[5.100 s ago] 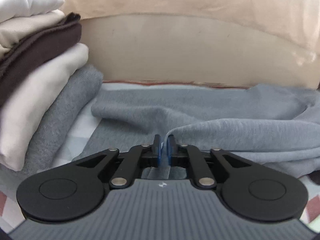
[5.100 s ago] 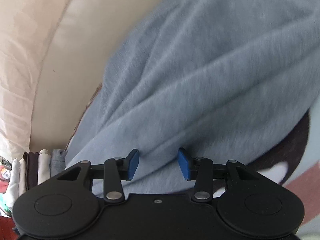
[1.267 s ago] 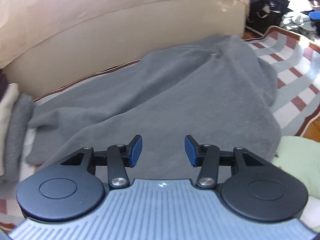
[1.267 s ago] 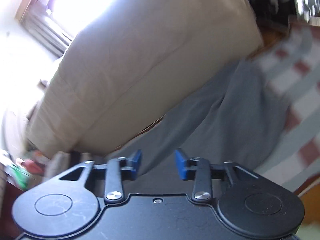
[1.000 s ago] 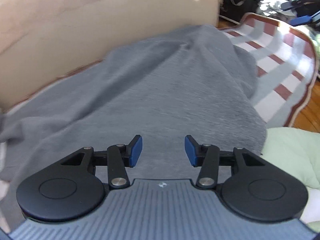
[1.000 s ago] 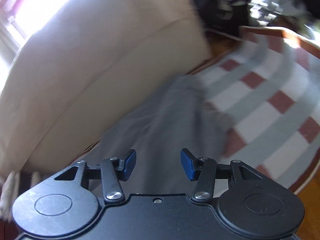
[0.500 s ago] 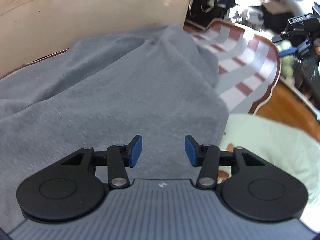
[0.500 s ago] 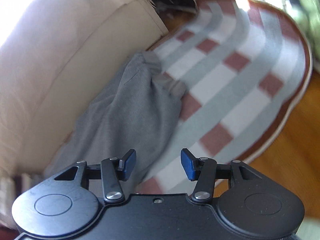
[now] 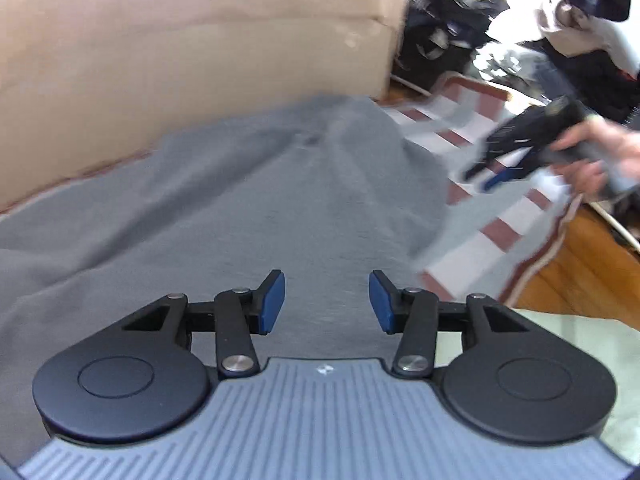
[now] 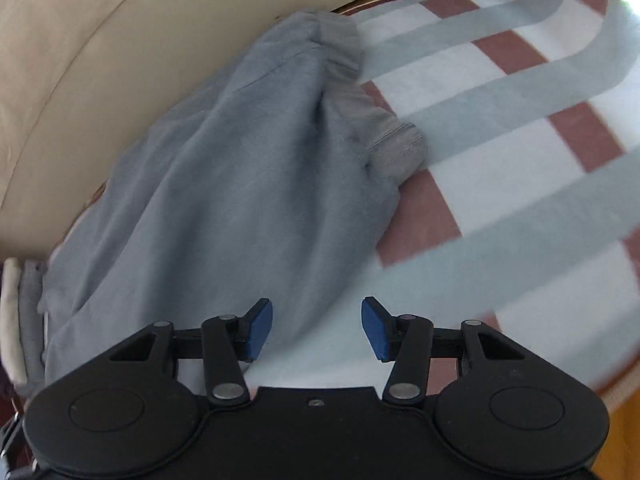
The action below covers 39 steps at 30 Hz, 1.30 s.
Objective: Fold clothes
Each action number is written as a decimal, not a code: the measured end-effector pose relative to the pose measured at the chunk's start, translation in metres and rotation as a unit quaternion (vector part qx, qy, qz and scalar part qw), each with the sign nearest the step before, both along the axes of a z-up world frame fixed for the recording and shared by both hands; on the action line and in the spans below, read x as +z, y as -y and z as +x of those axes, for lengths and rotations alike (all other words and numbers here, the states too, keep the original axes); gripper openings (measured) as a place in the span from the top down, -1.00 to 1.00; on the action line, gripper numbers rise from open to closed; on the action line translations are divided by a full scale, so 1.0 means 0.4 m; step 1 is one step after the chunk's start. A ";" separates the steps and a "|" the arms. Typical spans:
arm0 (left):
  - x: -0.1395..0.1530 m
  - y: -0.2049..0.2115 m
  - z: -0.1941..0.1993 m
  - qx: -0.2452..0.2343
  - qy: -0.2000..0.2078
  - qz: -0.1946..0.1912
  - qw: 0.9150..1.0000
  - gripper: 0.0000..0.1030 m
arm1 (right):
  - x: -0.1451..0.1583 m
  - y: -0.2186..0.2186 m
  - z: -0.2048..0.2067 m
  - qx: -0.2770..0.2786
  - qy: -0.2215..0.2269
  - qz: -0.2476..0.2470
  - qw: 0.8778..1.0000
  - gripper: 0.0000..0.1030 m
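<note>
A grey sweatshirt (image 9: 224, 200) lies spread on a striped rug, against the base of a beige sofa. In the right wrist view the grey sweatshirt (image 10: 240, 184) shows its ribbed cuff (image 10: 396, 148) at the right end. My left gripper (image 9: 326, 304) is open and empty, held above the sweatshirt's near part. My right gripper (image 10: 316, 326) is open and empty, above the sweatshirt's near edge and the rug. In the left wrist view the right gripper (image 9: 504, 164) is held in a hand over the rug, to the right of the sweatshirt.
The rug (image 10: 520, 168) has red, white and grey stripes and ends at a wooden floor (image 9: 580, 272). The beige sofa (image 9: 180, 60) stands behind. Folded clothes (image 10: 16, 304) are stacked at the far left. A pale green cloth (image 9: 560, 340) lies near right. Piled clothes (image 9: 540, 20) lie beyond.
Both grippers have swung toward the sweatshirt's right end. The left gripper was shut five seconds ago and is now open. The right gripper now looks down at the cuff and rug.
</note>
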State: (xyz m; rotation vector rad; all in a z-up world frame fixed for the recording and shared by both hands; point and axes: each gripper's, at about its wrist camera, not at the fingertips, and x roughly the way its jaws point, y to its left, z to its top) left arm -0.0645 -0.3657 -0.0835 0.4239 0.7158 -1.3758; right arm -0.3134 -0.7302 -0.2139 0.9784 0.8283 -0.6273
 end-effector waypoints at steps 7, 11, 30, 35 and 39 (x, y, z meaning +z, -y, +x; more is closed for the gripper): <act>-0.088 0.066 -0.005 -0.051 -0.076 0.050 0.995 0.10 | -0.133 0.003 0.011 -0.130 0.086 -0.033 0.987 -0.01; -0.117 0.075 -0.020 -0.064 -0.062 0.040 0.995 0.10 | -0.095 0.007 0.036 -0.099 0.074 -0.074 0.990 0.92; -0.146 -0.008 -0.139 -0.127 0.057 0.082 0.987 -0.43 | -0.030 -0.003 -0.196 -0.142 -0.064 -0.191 0.969 0.77; -0.156 -0.006 -0.133 -0.117 0.096 0.108 0.983 -0.48 | -0.052 0.013 -0.283 -0.192 0.050 -0.107 0.974 0.36; -0.168 -0.006 -0.105 -0.100 0.099 0.118 0.983 -0.37 | -0.063 0.021 -0.327 -0.205 0.109 -0.060 0.971 0.02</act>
